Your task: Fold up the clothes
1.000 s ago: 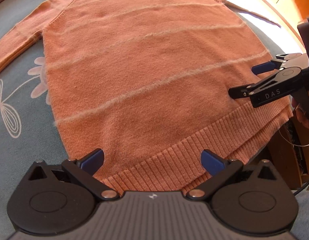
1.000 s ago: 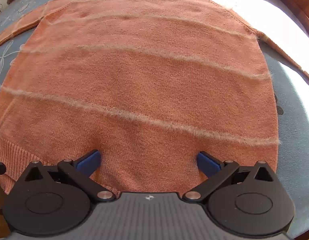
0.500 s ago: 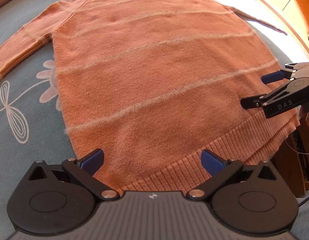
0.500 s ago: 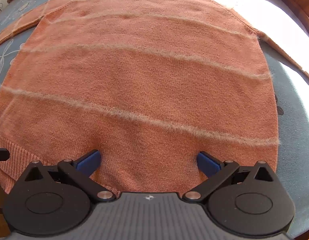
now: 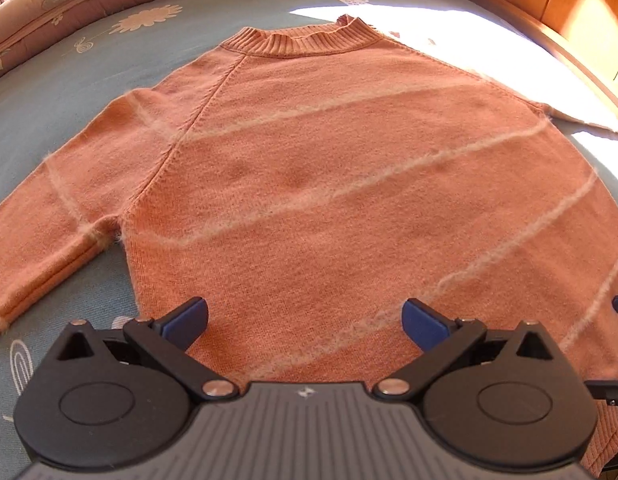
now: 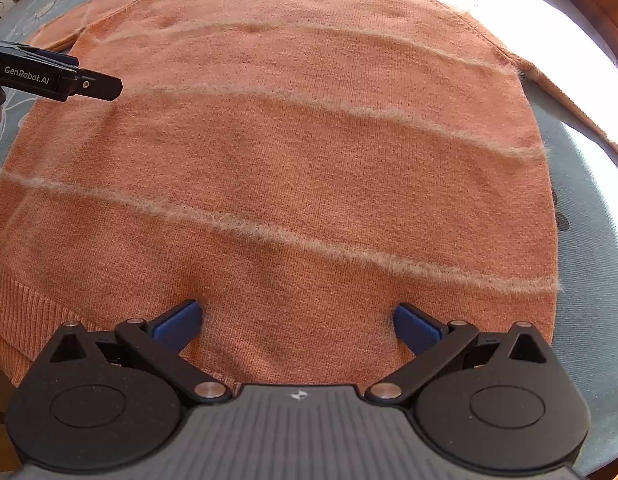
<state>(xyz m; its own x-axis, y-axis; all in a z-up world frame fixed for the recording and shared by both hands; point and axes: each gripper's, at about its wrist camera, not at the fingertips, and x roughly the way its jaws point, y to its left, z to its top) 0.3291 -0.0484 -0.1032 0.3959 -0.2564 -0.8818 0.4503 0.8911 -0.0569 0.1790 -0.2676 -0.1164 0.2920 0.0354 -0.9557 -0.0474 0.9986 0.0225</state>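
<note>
The left gripper (image 5: 305, 316) is spread wide and empty above the left part of the orange sweater (image 5: 349, 184), and the right gripper (image 6: 297, 320) is also spread wide and holds nothing, above the near right part close to the ribbed hem (image 6: 41, 312). The sweater lies flat and not yet folded on the blue flowered bed (image 5: 69, 92), with the collar (image 5: 301, 40) at the far side and the left sleeve (image 5: 49, 216) stretched out to the left. I judge that the step in hand is the reach before the first fold, so the next move probably calls for the left gripper to go to the sleeve or the left edge, pinch it, and bring it across the body.
</note>
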